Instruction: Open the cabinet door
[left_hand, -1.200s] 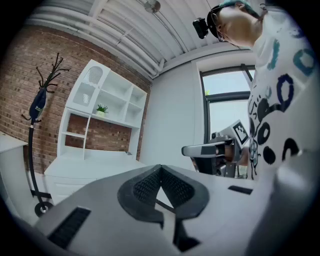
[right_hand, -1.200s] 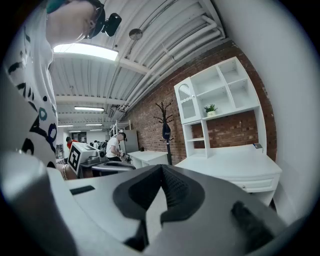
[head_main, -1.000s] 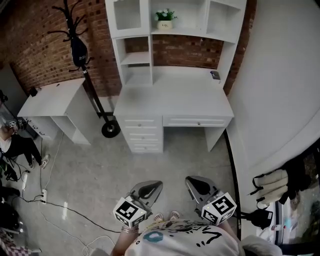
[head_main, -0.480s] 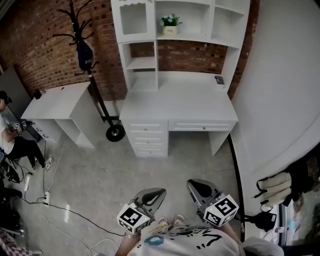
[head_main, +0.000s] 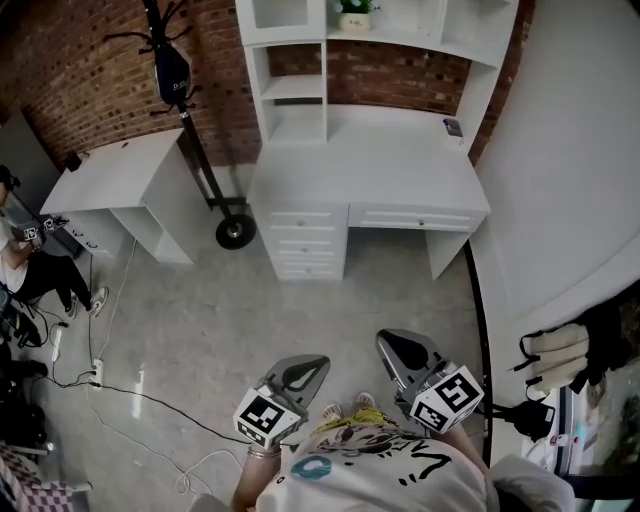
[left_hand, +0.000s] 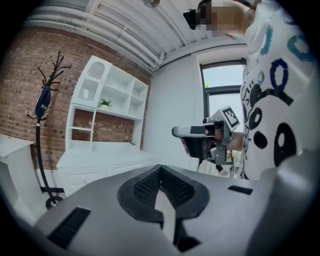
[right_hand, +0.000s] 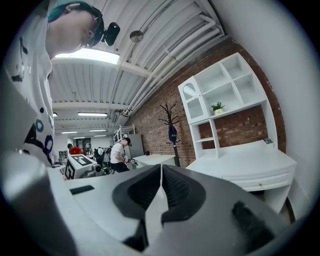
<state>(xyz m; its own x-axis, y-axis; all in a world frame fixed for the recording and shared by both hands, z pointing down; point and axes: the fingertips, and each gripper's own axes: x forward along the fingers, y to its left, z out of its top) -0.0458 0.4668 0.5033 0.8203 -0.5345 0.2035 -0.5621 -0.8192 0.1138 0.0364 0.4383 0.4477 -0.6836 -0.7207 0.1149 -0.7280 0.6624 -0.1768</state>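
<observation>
Your left gripper and right gripper are both held close in front of your body, side by side and apart. Each has its jaws pressed together with nothing between them. You are carrying nothing, and neither gripper touches any furniture.

Ahead of them is a stretch of bare floor, so this looks like the approach step: the task proper has not begun.

Beyond the floor stands the white desk. Its drawers are under the left part, and its surface is bare apart from a small dark item near the back right corner. A shelf unit rises along the rear edge of the surface against the brick wall, with a potted plant in an upper bay.

The cabinet door seems to be the arched-panel front on the top-left compartment of that shelf unit. It is small and distorted in every view, and I cannot make out its handle or which side it hinges on. It appears to sit flush, so take it as closed.

Your next move is probably to close the distance to the front edge of the surface. You would then raise one gripper to that top-left compartment and part its jaws before you reach the door. Find the handle or free edge once you are close, grip there, and pull along the door's swing.
</observation>
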